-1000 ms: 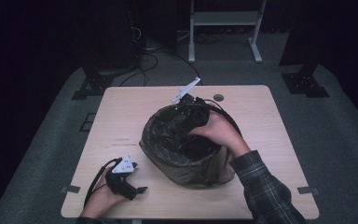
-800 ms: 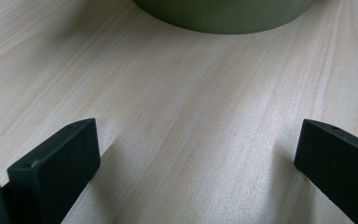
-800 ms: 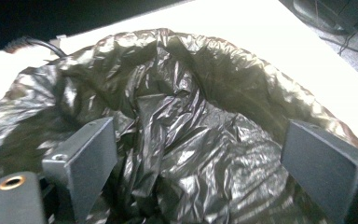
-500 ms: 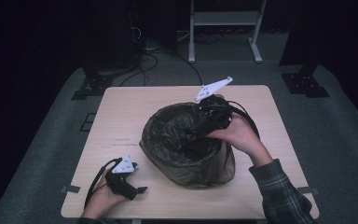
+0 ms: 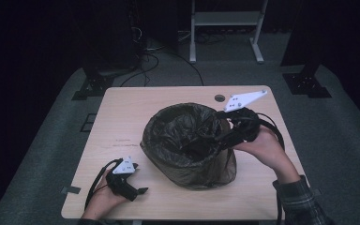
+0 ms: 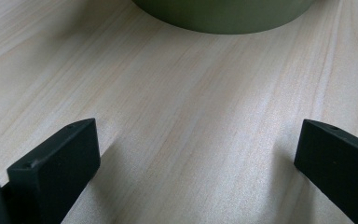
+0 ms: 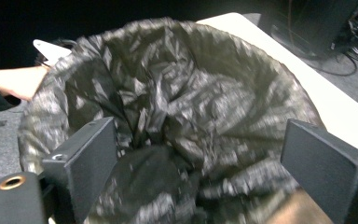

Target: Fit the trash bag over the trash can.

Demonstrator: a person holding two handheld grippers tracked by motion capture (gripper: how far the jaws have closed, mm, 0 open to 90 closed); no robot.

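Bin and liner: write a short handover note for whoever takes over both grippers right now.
Left gripper: open, resting on the table, beside the bin.
Right gripper: open, at the bin's rim, jaws astride the black liner without pinching it.
Done: liner sits inside the bin, its edge folded over most of the rim.
Left: probably smoothing the liner and tidying the rim on the right gripper's side.

Left hand-held gripper point(image 6: 196, 163): jaws spread wide, one at bottom left, one at bottom right, nothing between them. Both sit low over the pale wood-grain worktop point(image 6: 182, 107), casting soft shadows on it. Top edge: curved olive-green base of a bin point(image 6: 223, 14), resting on the worktop, well apart from the jaws.
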